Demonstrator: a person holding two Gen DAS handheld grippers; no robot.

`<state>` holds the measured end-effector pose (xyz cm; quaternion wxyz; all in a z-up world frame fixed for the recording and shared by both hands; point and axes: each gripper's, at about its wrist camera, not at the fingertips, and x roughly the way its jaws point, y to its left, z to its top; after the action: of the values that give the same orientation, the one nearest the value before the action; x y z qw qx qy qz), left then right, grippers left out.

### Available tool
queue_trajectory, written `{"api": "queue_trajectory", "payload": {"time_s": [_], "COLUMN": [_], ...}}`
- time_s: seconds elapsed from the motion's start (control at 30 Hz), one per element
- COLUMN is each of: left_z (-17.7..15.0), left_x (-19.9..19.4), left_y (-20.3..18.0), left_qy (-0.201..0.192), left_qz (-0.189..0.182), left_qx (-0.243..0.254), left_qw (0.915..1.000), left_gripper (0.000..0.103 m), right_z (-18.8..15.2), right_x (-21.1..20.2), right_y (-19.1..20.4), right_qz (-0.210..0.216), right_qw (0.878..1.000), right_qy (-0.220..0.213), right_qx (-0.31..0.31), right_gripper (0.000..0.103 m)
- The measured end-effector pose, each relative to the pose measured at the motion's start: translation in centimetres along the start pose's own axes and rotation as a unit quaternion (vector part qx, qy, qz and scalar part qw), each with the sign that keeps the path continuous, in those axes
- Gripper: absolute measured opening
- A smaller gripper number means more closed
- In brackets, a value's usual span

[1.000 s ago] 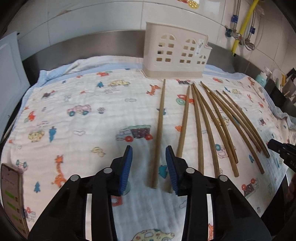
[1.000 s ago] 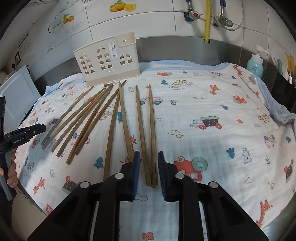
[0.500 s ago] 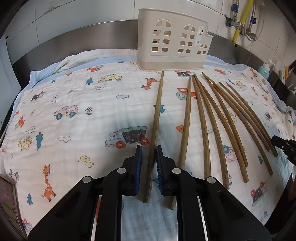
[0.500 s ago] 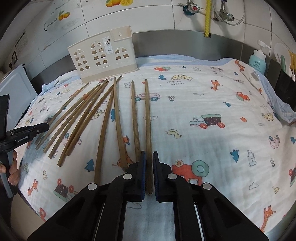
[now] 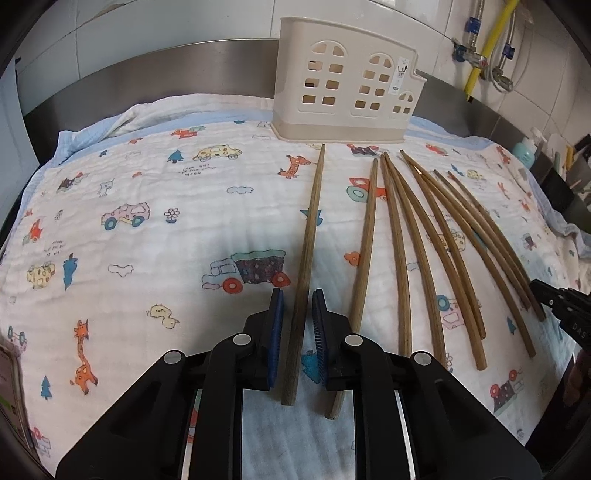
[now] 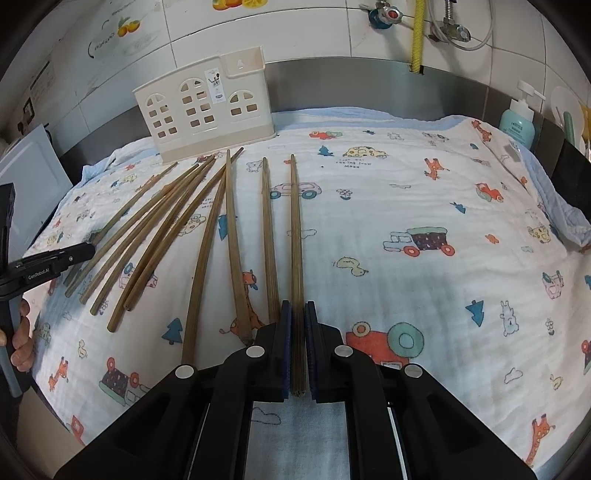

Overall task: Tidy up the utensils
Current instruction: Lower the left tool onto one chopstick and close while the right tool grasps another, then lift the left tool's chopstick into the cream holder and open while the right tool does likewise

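Note:
Several brown wooden chopsticks (image 5: 424, 251) lie on a printed cloth in front of a cream house-shaped utensil holder (image 5: 345, 79), which also shows in the right wrist view (image 6: 207, 110). My left gripper (image 5: 298, 299) straddles the leftmost chopstick (image 5: 308, 251), its blue pads close on either side with small gaps showing. My right gripper (image 6: 297, 310) is shut on the rightmost chopstick (image 6: 295, 236), which still lies along the cloth. The other chopsticks (image 6: 166, 221) fan out to its left.
The cloth (image 5: 147, 229) covers a steel counter with a raised back wall (image 5: 166, 70). A soap bottle (image 6: 517, 118) and dish items stand at the far right. Pipes and a yellow hose (image 6: 417, 33) run on the tiled wall. A white board (image 6: 26, 177) leans at left.
Both grippers have moved forward and closed: the left from wide open to nearly around the leftmost chopstick, the right onto the rightmost chopstick.

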<state>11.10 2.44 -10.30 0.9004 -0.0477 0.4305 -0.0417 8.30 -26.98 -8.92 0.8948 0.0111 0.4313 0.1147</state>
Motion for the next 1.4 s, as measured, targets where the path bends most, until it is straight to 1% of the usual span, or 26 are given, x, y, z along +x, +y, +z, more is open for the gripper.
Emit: {"api": "queue_trajectory", "payload": {"time_s": [0.1, 0.13, 0.23, 0.4, 0.6, 0.7, 0.8, 0.83, 0.93, 1.0, 1.13, 1.2, 1.33, 1.4], "left_z": [0.0, 0.1, 0.1, 0.4, 1.9, 3.1, 4.2, 4.7, 6.0, 6.8, 8.5, 9.5, 11.4, 12.2], "left_x": [0.0, 0.0, -0.4, -1.8, -5.1, -6.7, -7.7, -8.0, -8.4, -8.6, -9.1, -9.3, -9.7, -10.1], "left_y": [0.0, 0.1, 0.3, 0.1, 0.4, 0.3, 0.2, 0.2, -0.1, -0.2, -0.8, -1.0, -1.3, -1.4], "left_qy": [-0.001, -0.001, -0.002, -0.02, -0.063, -0.085, -0.101, -0.104, -0.113, -0.117, -0.124, -0.127, -0.129, -0.132], "left_qz": [-0.001, -0.003, -0.016, -0.018, -0.025, -0.024, -0.027, -0.034, -0.03, -0.035, -0.035, -0.03, -0.035, -0.037], "left_qx": [0.0, -0.004, -0.009, -0.009, -0.015, -0.004, 0.004, 0.004, 0.015, 0.019, 0.037, 0.048, 0.055, 0.058], "left_qw": [1.0, 1.0, 0.9998, 0.9996, 0.9976, 0.9961, 0.9946, 0.994, 0.993, 0.9924, 0.9909, 0.9903, 0.9895, 0.9888], "left_gripper": [0.013, 0.007, 0.006, 0.006, 0.005, 0.005, 0.005, 0.005, 0.005, 0.005, 0.005, 0.005, 0.005, 0.005], "right_z": [0.1, 0.1, 0.5, 1.8, 4.5, 6.0, 8.1, 8.7, 11.1, 12.5, 16.5, 18.9, 23.3, 25.5], "right_x": [-0.1, -0.4, -1.7, -4.6, -8.1, -9.2, -10.1, -10.2, -10.5, -10.7, -11.4, -12.0, -13.3, -13.5], "right_y": [0.1, 0.2, 0.5, 1.3, 2.3, 2.8, 3.2, 3.3, 3.9, 4.3, 5.2, 5.6, 6.3, 6.8], "right_qz": [-0.002, -0.004, -0.007, -0.011, -0.003, -0.001, 0.006, 0.01, 0.02, 0.022, 0.04, 0.044, 0.049, 0.043], "right_qw": [1.0, 1.0, 1.0, 0.998, 0.994, 0.992, 0.989, 0.989, 0.988, 0.986, 0.983, 0.981, 0.977, 0.976], "right_qy": [-0.002, -0.006, -0.022, -0.057, -0.104, -0.119, -0.131, -0.132, -0.133, -0.134, -0.137, -0.146, -0.168, -0.173], "right_qx": [-0.001, -0.002, -0.005, -0.02, -0.038, -0.05, -0.064, -0.067, -0.082, -0.092, -0.111, -0.117, -0.12, -0.125], "right_gripper": [0.007, 0.007, 0.007, 0.007, 0.007, 0.007, 0.007, 0.007, 0.007, 0.007, 0.007, 0.007, 0.007, 0.007]}}
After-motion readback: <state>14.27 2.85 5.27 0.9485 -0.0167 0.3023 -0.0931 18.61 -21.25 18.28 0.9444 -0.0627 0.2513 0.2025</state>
